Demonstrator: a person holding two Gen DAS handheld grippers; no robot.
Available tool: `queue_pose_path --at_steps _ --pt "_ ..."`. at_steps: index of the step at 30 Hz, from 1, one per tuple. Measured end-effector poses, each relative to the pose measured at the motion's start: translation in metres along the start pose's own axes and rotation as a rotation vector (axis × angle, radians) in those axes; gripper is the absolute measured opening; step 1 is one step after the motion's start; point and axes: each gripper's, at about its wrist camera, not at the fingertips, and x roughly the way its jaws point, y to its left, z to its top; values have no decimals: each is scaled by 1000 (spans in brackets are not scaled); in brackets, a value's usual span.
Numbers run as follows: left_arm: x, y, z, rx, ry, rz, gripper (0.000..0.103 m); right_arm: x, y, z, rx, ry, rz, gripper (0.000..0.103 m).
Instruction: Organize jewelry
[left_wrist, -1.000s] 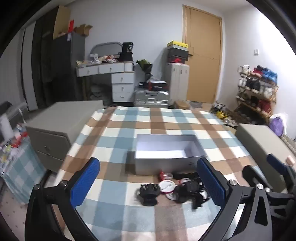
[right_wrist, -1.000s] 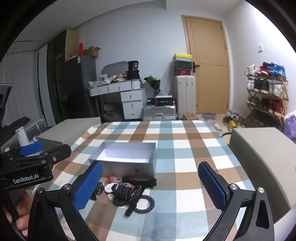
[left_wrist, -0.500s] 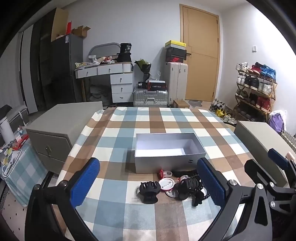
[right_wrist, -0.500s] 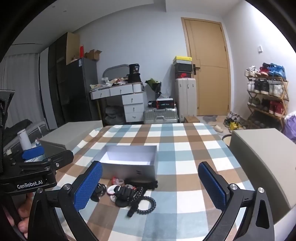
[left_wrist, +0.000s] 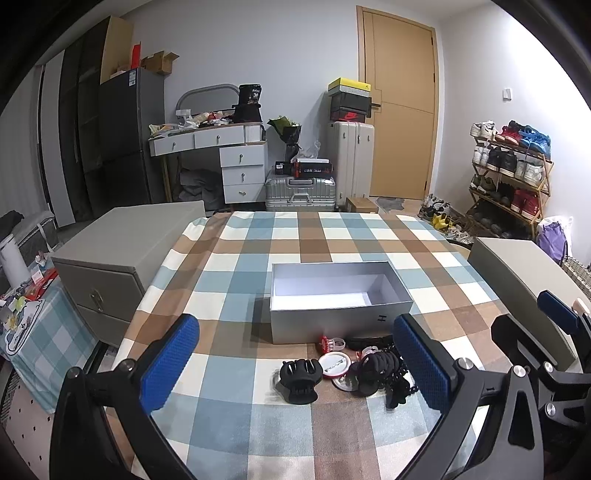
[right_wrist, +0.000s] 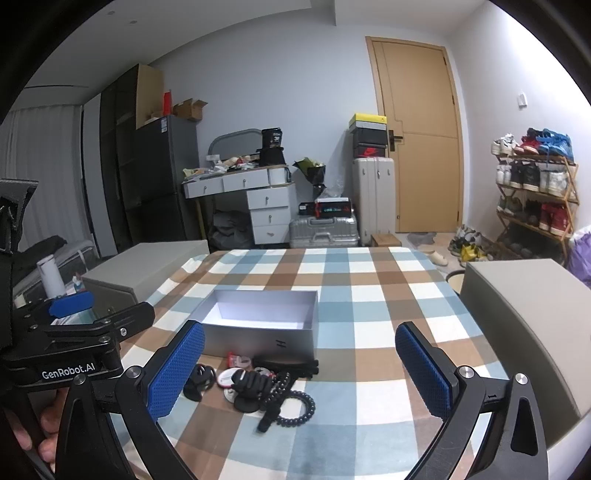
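An open silver-grey box (left_wrist: 340, 325) (right_wrist: 258, 341) stands mid-table, and its white inside looks empty. Just in front of it lie a black claw clip (left_wrist: 298, 380) (right_wrist: 199, 380), round white badges (left_wrist: 335, 365) (right_wrist: 229, 376), a heap of black hair ties (left_wrist: 376, 369) (right_wrist: 255, 384) and a black beaded bracelet (right_wrist: 299, 408). My left gripper (left_wrist: 294, 350) hangs open above the near side of this pile, holding nothing. My right gripper (right_wrist: 301, 363) is also open and empty, a little to the pile's right. Each gripper shows at the edge of the other's view.
A checked cloth (left_wrist: 258, 258) covers the table. A grey drawer cabinet (left_wrist: 122, 258) stands off its left edge and another grey cabinet (right_wrist: 517, 295) off its right. A hand (right_wrist: 22, 424) holds the left gripper. Desk, suitcases and shoe rack stand far behind.
Both views have tilted up slightly and shifted a little. The box and the pile have not moved. Both grippers stay open.
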Motion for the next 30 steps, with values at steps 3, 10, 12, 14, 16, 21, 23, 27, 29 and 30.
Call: queue_pose_path --at_steps 3,10,12,14,16,21,23,27,29,30 --pt "0 -1 -1 2 -1 1 102 -2 0 0 -1 -6 1 103" --pt "1 2 1 1 1 -4 102 -2 1 2 -3 -7 -1 103" --pt "1 2 1 0 3 -4 102 -2 1 3 -4 -7 -2 103" --pt "0 4 1 -3 -2 -1 102 -2 1 4 -5 -8 -4 103" --pt "0 4 0 -3 -2 -1 102 -3 0 4 -3 -10 -6 103" --pt "1 4 -2 -4 -6 16 102 -3 -2 4 5 -12 -11 103" --pt "2 6 -2 -10 -2 13 102 -2 -3 4 5 -10 -13 103" --pt "1 6 -2 -12 -4 14 102 -3 -4 4 6 -12 -14 103" --pt "1 6 -2 -12 -4 13 102 -3 -4 4 5 -11 -15 103" --pt "1 6 -1 -11 -2 10 102 -3 -3 4 5 -11 -15 103"
